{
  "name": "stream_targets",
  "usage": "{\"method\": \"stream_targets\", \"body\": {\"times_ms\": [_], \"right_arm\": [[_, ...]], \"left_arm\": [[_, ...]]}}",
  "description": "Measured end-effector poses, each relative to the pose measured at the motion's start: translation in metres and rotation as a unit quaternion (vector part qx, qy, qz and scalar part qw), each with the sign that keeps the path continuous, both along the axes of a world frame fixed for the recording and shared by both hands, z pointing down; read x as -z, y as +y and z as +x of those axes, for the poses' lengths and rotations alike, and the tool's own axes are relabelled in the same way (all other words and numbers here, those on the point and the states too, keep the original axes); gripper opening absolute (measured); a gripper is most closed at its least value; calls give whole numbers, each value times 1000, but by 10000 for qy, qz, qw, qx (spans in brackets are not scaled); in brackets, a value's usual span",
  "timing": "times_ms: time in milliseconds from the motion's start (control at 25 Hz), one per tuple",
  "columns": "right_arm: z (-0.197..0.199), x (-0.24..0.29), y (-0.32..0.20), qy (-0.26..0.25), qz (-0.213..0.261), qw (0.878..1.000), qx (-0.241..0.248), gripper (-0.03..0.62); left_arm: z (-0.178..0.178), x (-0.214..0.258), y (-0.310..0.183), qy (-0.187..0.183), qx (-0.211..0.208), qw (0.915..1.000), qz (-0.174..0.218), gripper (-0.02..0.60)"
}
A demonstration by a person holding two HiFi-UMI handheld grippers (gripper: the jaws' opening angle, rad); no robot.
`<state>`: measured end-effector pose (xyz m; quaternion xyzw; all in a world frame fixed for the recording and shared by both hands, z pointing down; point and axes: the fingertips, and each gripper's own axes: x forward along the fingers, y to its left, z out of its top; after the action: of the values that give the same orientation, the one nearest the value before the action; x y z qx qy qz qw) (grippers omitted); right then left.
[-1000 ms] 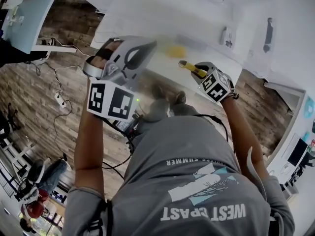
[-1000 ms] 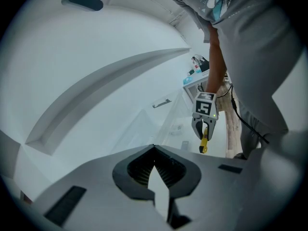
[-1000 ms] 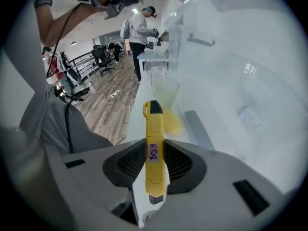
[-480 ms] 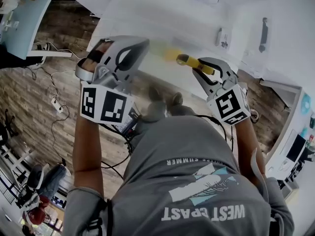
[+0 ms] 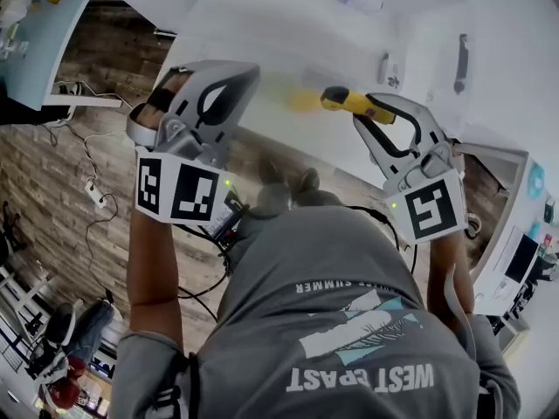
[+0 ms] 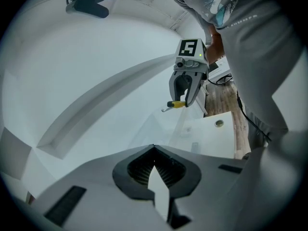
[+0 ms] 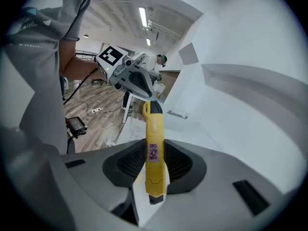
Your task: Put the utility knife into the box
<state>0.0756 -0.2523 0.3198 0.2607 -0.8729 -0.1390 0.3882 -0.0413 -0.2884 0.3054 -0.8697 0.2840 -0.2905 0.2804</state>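
Observation:
The yellow utility knife (image 5: 348,102) is in the air over the white table (image 5: 288,33), with my right gripper (image 5: 370,115) shut on its handle. In the right gripper view the knife (image 7: 154,134) stands up between the ribbed pads, black end farthest from me. My left gripper (image 5: 250,72) hovers to the left of it, jaws together with nothing between them. The left gripper view shows the right gripper (image 6: 185,99) and the knife (image 6: 176,104) above a faint see-through box shape (image 6: 166,129). The box's outline is hard to make out.
Small items lie far back on the table: a white one (image 5: 361,0), another by the middle (image 5: 385,68) and a dark slim one (image 5: 460,62). A wood floor with cables (image 5: 87,186) lies left of the table. The person's grey shirt (image 5: 341,321) fills the lower view.
My right gripper has swung right and lower in the head view, still holding the knife, its marker cube now nearer the person. The left gripper drifted slightly left.

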Motion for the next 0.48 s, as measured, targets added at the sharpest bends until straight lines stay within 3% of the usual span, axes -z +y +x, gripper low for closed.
{"method": "stream_targets", "body": {"times_ms": [480], "right_arm": [[-4, 50, -19, 392, 867, 9954, -75, 120]], "left_arm": [[-20, 16, 12, 180, -74, 9995, 252, 8]]}}
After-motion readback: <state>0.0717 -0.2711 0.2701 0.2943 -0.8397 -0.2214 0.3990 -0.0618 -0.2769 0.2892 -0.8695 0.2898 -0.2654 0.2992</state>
